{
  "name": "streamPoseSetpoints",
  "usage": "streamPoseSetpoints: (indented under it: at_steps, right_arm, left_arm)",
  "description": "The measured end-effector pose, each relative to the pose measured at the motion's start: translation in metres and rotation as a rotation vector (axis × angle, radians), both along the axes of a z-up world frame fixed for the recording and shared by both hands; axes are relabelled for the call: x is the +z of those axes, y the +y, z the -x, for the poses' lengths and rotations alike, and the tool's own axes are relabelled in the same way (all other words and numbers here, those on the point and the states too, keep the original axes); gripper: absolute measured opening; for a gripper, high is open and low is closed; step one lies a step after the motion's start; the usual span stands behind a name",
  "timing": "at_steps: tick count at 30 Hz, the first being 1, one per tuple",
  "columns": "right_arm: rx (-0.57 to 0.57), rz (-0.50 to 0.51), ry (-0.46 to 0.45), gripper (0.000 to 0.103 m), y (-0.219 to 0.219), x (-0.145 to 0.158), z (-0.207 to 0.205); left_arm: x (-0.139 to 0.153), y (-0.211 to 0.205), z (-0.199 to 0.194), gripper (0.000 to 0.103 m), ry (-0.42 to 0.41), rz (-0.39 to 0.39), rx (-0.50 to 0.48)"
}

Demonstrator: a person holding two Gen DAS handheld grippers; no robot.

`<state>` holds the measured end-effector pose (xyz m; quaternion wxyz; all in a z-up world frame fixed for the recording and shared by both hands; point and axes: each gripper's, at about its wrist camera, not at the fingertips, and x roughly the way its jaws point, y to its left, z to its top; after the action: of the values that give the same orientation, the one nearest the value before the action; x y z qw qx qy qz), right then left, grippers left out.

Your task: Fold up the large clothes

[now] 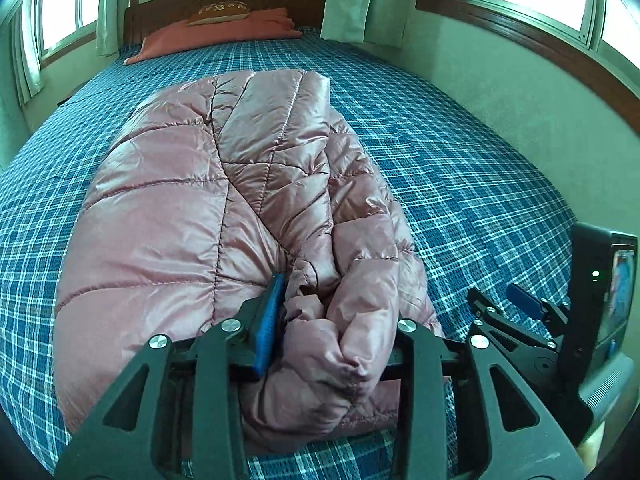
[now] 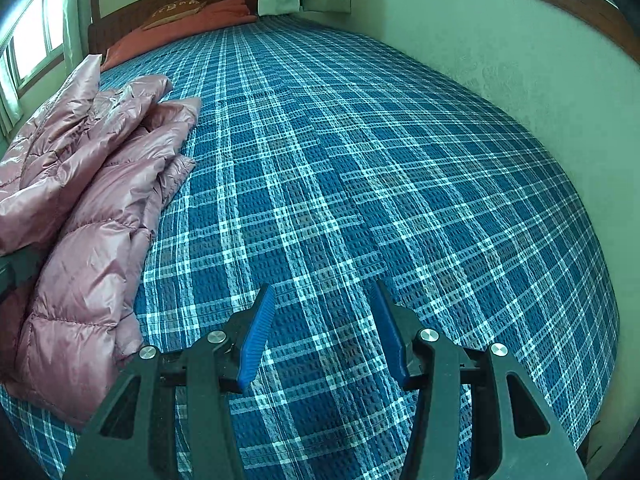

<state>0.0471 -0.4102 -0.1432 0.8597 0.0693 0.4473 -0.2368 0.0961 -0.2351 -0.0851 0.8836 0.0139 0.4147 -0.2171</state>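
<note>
The left gripper [image 1: 336, 344] is parted around the pink puffy jacket [image 1: 224, 208] on the bed [image 1: 460, 184]. The right gripper [image 2: 326, 336] is parted, holding nothing, beside the jacket.

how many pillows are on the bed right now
2: an orange pillow lying flat at the headboard, and a smaller brown patterned cushion resting on it. Others may be hidden.

The left gripper [image 1: 332, 320] points downward with its jaws parted around a bunched fold of pink fabric; only its left blue pad [image 1: 270, 324] shows. The right gripper [image 2: 324, 332] tilts downward, jaws apart and holding nothing, both blue pads visible.
</note>
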Motion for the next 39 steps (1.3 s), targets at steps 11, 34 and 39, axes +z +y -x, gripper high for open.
streamPoseSetpoints:
  at_steps: [11, 34, 39]
  right_arm:
    - [-0.016, -0.006, -0.014, 0.050, 0.007, 0.012, 0.023]
    - [0.082, -0.366, -0.241, 0.061, 0.064, 0.058, -0.013]
    - [0.128, -0.458, -0.241, 0.062, 0.077, 0.050, -0.023]
  left_arm:
    - [0.037, 0.033, 0.033, 0.052, -0.012, 0.160, -0.018]
    - [-0.061, 0.236, -0.043, 0.060, 0.338, 0.619, 0.514]
    - [-0.077, 0.232, -0.045, 0.067, 0.373, 0.719, 0.512]
